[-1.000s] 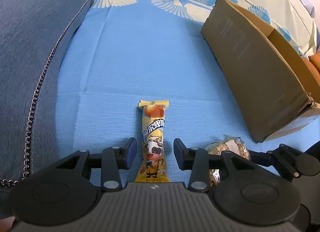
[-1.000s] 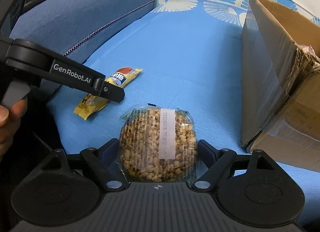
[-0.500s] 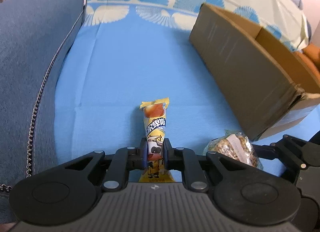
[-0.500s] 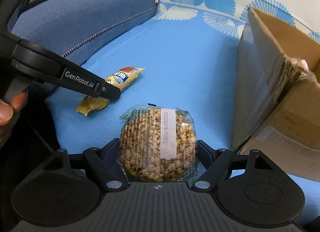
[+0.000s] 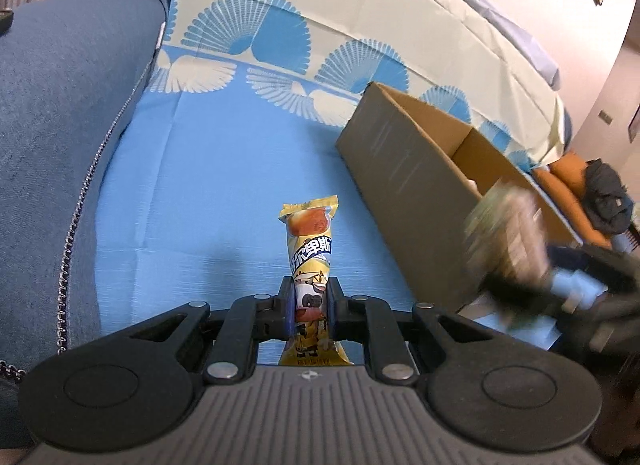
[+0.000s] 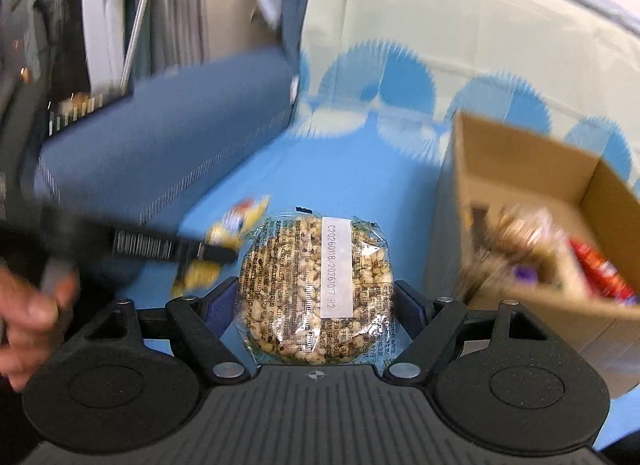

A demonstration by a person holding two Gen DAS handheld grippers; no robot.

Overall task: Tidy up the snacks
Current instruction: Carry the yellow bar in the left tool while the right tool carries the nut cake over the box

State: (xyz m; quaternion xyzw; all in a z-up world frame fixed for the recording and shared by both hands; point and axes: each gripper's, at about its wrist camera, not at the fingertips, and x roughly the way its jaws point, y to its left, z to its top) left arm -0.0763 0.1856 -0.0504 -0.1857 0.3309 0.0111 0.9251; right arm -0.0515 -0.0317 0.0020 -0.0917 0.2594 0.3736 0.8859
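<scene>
My left gripper is shut on a long yellow snack bar with a cartoon cow, held just above the blue sheet. My right gripper is shut on a round puffed-grain cake in clear wrap with a white label, lifted off the sheet. In the left wrist view that cake shows blurred beside the open cardboard box. In the right wrist view the box stands to the right and holds several snacks. The yellow bar shows blurred at the left.
A blue patterned sheet covers the sofa seat. A dark blue cushion rises on the left. The cream and blue backrest stands behind. Orange and dark items lie beyond the box.
Both grippers have lifted with their snacks. The left gripper shut on the yellow bar and raised it. The right gripper rose fast with the grain cake to the height of the box's rim.
</scene>
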